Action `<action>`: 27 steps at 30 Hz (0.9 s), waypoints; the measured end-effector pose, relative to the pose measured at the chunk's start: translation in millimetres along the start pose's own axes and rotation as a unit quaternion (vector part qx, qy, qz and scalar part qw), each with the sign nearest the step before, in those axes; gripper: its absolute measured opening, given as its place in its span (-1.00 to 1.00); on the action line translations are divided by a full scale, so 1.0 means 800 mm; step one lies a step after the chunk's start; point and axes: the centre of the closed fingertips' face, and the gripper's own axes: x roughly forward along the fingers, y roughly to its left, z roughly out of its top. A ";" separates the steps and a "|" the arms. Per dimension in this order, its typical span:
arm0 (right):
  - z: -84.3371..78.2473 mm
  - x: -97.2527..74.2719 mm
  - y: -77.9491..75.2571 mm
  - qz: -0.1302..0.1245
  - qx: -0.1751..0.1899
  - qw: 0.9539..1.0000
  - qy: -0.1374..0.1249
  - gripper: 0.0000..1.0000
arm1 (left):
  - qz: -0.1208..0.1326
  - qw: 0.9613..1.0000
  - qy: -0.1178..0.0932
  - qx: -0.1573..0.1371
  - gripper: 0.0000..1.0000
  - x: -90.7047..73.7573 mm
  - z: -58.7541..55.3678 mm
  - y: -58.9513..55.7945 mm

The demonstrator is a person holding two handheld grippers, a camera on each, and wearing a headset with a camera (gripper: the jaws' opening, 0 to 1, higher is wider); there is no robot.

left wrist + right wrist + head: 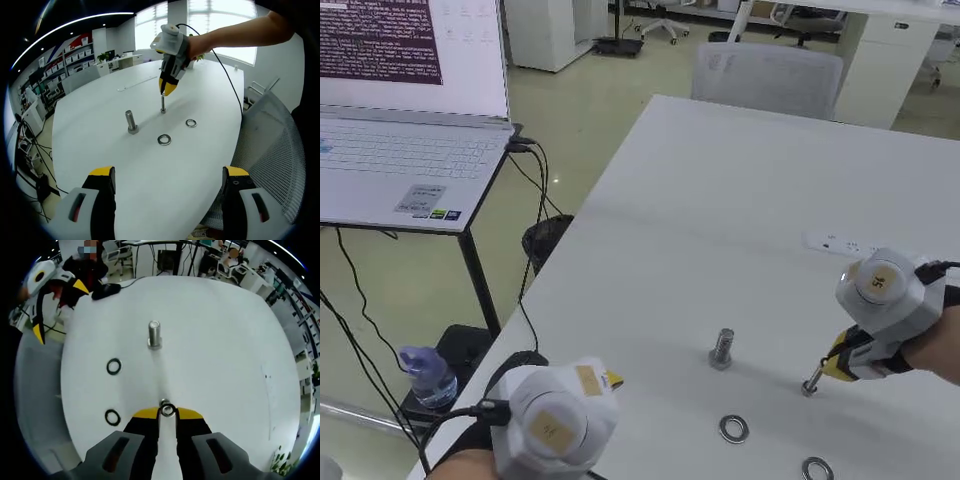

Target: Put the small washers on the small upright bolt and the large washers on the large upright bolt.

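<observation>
Your right gripper (165,413) has its jaws drawn narrow around a small washer (166,410), pinched between the yellow tips right at the top of the small upright bolt (810,382). Whether the ring is already over the thread or only touching the tip, you cannot tell from these views. The large upright bolt (722,348) stands apart to the left of the small one on the white counter (720,200), with nothing on it. Two more washers lie flat on the counter on your side of the bolts: the first loose washer (733,429) near the large bolt, the second loose washer (817,468) further right, closer to the small bolt. Your left gripper (167,175) hangs at the near edge of the counter, well back from the bolts, jaws spread wide with nothing between them
</observation>
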 end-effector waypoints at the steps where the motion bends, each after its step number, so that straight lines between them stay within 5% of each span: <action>1: 0.001 0.001 0.000 0.001 0.000 1.000 0.001 -0.75 | 0.000 1.000 -0.001 0.000 0.76 0.000 0.000 0.000; 27: -0.011 0.034 0.003 0.020 -0.011 0.999 0.027 -0.75 | -0.004 1.000 0.008 -0.001 0.68 0.004 -0.006 -0.001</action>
